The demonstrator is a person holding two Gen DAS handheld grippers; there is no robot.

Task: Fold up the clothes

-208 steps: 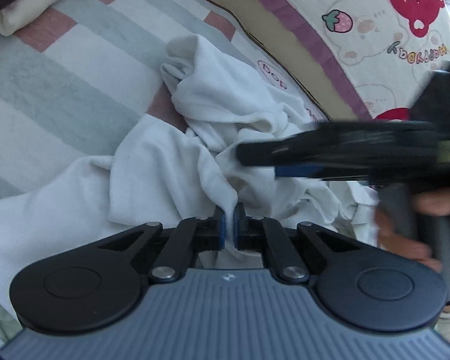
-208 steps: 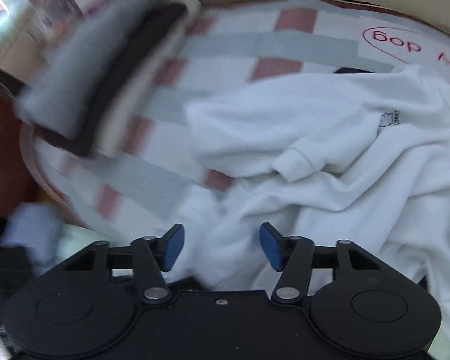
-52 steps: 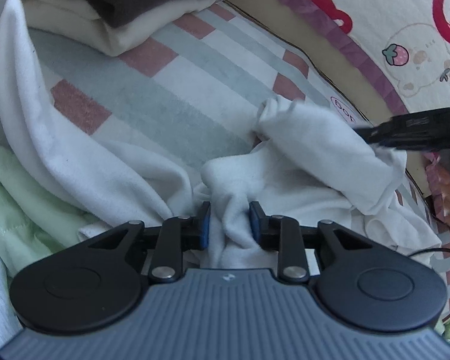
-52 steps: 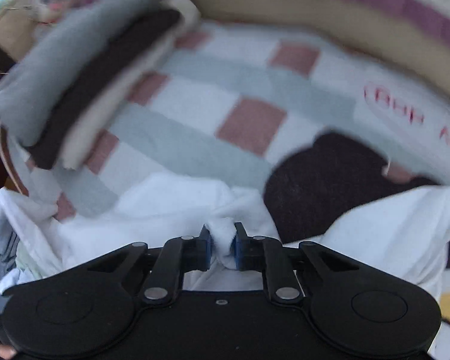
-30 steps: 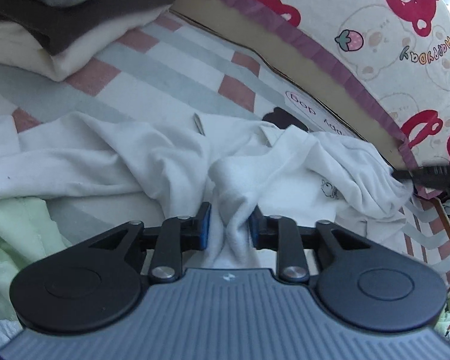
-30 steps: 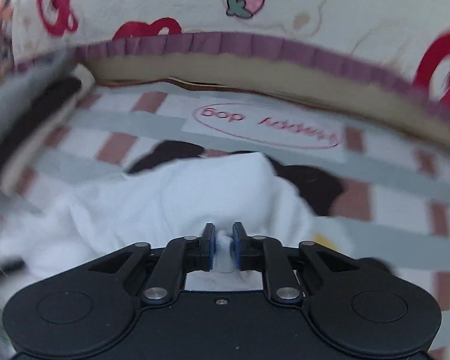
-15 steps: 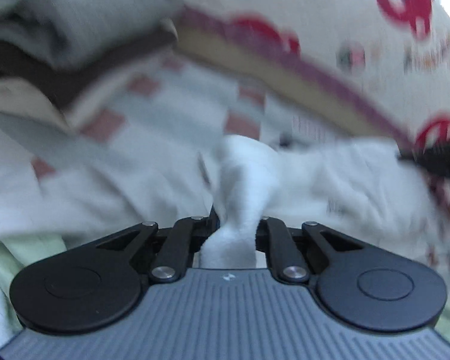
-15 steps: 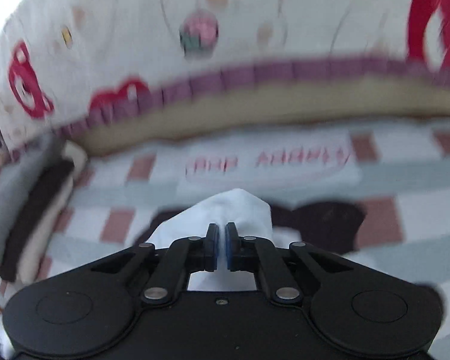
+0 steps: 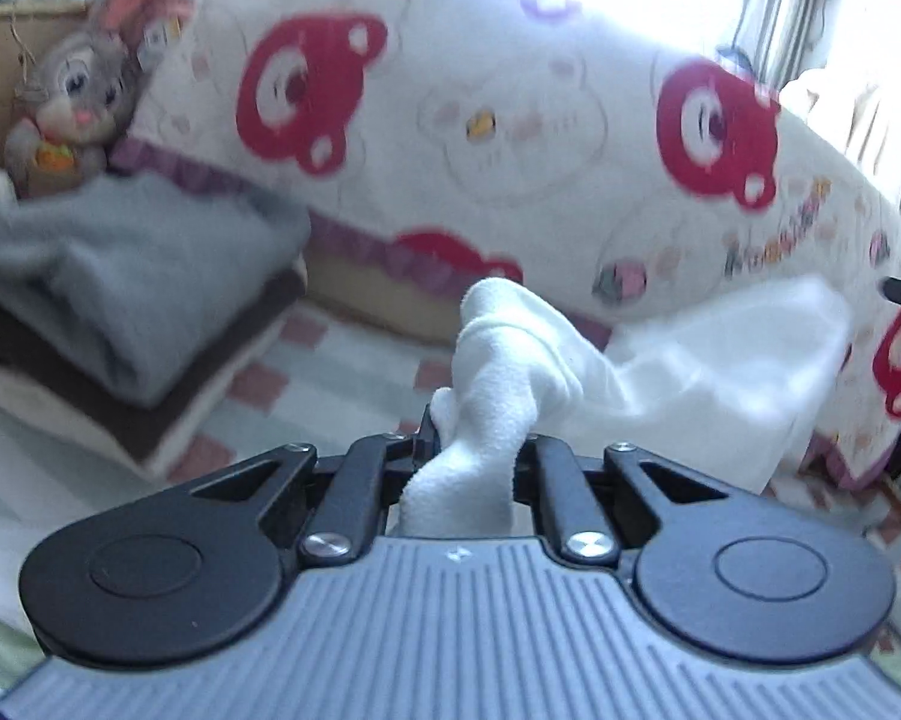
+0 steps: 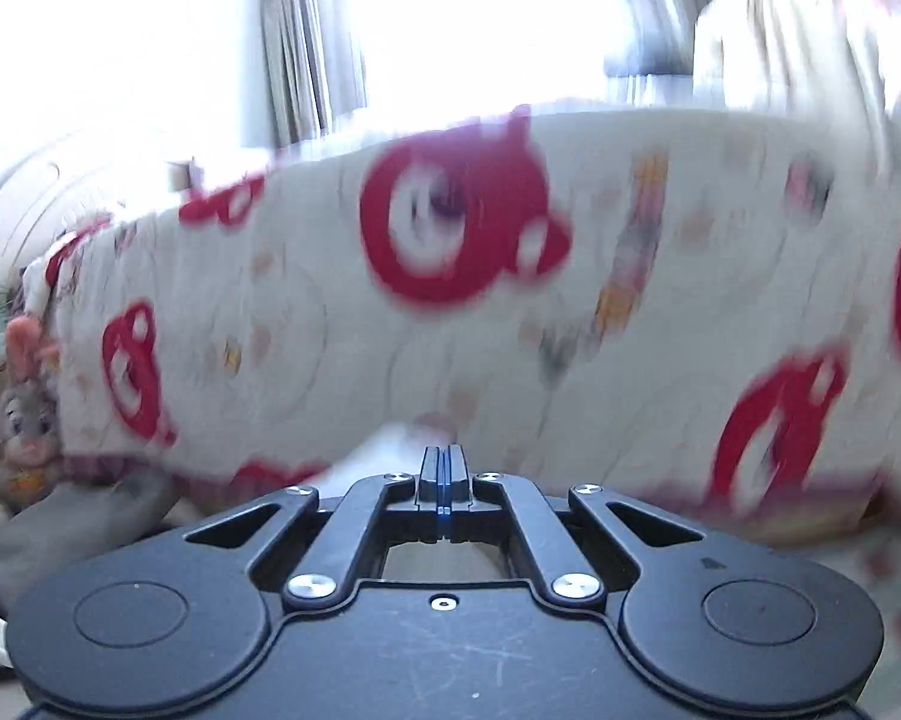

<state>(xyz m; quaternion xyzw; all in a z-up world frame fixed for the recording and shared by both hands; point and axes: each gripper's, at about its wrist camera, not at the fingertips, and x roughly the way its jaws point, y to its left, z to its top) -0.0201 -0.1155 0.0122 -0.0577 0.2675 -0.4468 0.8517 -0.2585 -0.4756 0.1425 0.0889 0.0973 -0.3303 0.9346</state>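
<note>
Both views were smeared by motion; the right wrist view was the worse, with the window behind blown out to white. The print on the bear-patterned quilt [image 9: 540, 138] read only as red blobs there.

The left gripper [image 9: 471, 450] was clenched on a thick bunch of the white garment [image 9: 510, 372]. Its fingers were almost wholly buried in the cloth; only a dark edge of the left one showed beside the bunch. The cloth rose in a rounded knob above the fingers, hung down behind them toward the gripper body, and stretched off to the right as a taut, blurred sheet held up clear of the bed [image 9: 342, 378]. The far end of that sheet ran toward a dark object at the right frame edge, too cut off to identify.

The right gripper [image 10: 444, 480] had its blue fingers [image 10: 431, 477] pressed flat together, having just finished closing. A pale patch of the garment [image 10: 384, 450] showed just behind and left of the tips; whether any cloth was pinched between the pads could not be told from this view.

A folded stack [image 9: 132, 312], grey on dark on cream, lay on the striped bed at left, well apart from the garment. A grey plush rabbit [image 9: 78, 96] sat behind it against the quilt.
</note>
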